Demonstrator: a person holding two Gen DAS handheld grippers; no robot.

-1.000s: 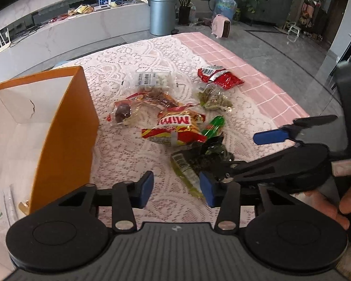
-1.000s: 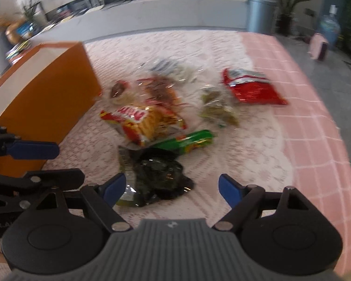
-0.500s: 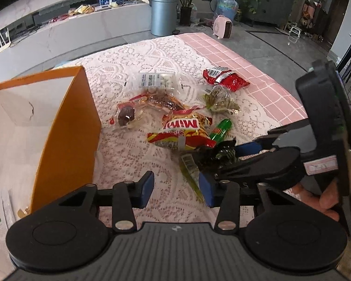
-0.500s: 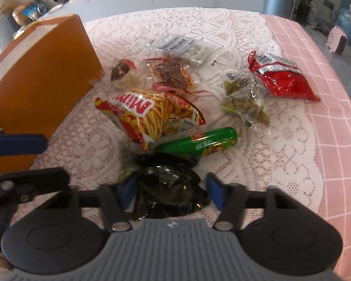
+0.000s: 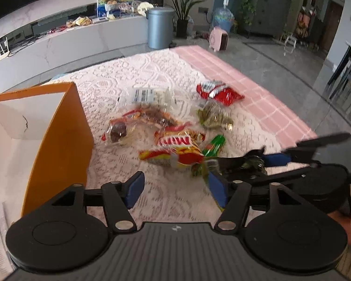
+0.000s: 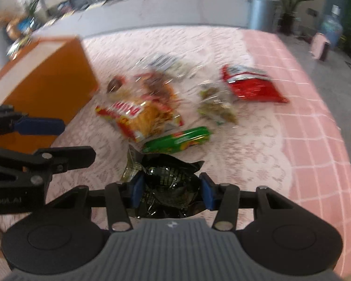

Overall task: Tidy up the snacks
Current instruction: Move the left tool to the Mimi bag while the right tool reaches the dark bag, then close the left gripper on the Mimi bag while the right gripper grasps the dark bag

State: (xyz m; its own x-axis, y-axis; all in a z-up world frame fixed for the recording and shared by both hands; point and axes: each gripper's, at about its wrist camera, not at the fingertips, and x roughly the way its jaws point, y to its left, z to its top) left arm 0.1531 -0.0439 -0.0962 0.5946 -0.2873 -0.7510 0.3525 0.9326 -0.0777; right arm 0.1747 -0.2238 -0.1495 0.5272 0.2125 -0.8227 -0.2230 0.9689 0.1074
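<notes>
Right tongs lift a dark snack packet off the table.

The orange box (image 5: 58, 138) stands left; the left tongs (image 5: 175, 187) hang open, empty; the right tongs (image 6: 172, 192) pinch the dark packet (image 6: 170, 185), whose slick crinkled foil may slip free.

The left gripper (image 5: 175, 188) hangs over the lace-covered table (image 5: 133, 77) with its 2 blue pads (image 5: 134, 188) apart and nothing between them. An orange box (image 5: 58, 135) stands open at the table's left edge. Mid-table lie a yellow-red chip bag (image 5: 177, 149), a green tube (image 5: 214, 145), a red packet (image 5: 220, 92) nearer the pink right edge, and clear bags. At the right, the right gripper (image 5: 252, 161) pinches a dark wrapper (image 5: 251, 164) just beside the green tube.
</notes>
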